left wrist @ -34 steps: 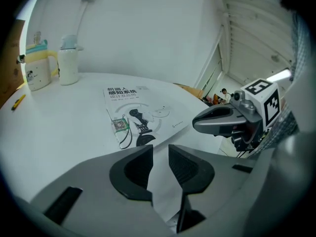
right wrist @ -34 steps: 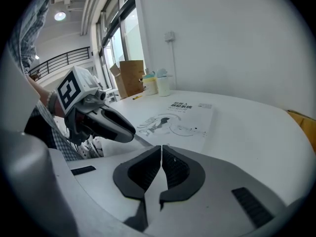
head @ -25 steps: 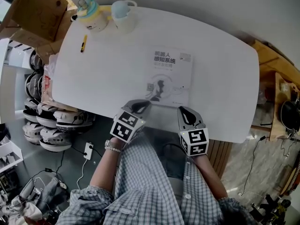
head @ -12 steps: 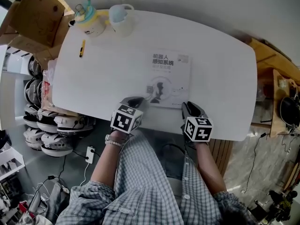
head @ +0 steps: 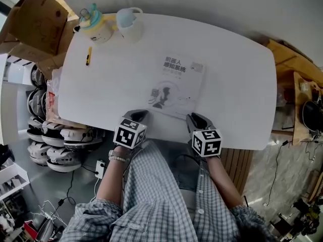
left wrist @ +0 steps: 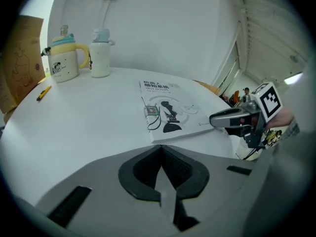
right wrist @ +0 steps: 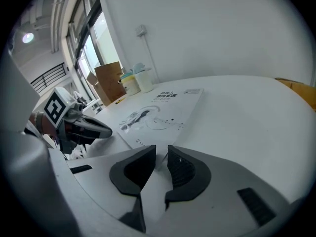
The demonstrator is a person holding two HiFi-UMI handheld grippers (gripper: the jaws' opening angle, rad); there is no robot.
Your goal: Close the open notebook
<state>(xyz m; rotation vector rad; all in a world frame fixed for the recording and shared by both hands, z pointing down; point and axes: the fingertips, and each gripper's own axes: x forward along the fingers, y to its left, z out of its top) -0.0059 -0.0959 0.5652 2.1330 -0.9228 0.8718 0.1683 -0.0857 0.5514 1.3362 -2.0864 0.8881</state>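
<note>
Head view: I observed a closed white-covered notebook with a black printed figure (head: 174,87) lying flat on the white oval desk (head: 237,84), towards the near edge. The left tongs (head: 137,116) stood at the desk's near edge, just beside the notebook's near left corner. The right tongs (head: 197,120) stood just beside its near right corner. I could not tell whether either touched the cover. A yellow-and-teal lidded mug (head: 96,21) and a white cup with a pale blue lid (head: 128,21) stood side by side at the far left edge. A yellow pen (head: 88,56) lay near them.

Left gripper view: the left tongs were clenched, pads together, with nothing between them. The notebook lay ahead and slightly right, cover up. The right tongs' tip sat at its near corner.

Right gripper view: the right tongs were released, a narrow gap between the pads and nothing in it. The notebook's near corner lay just ahead, to the left.
</note>
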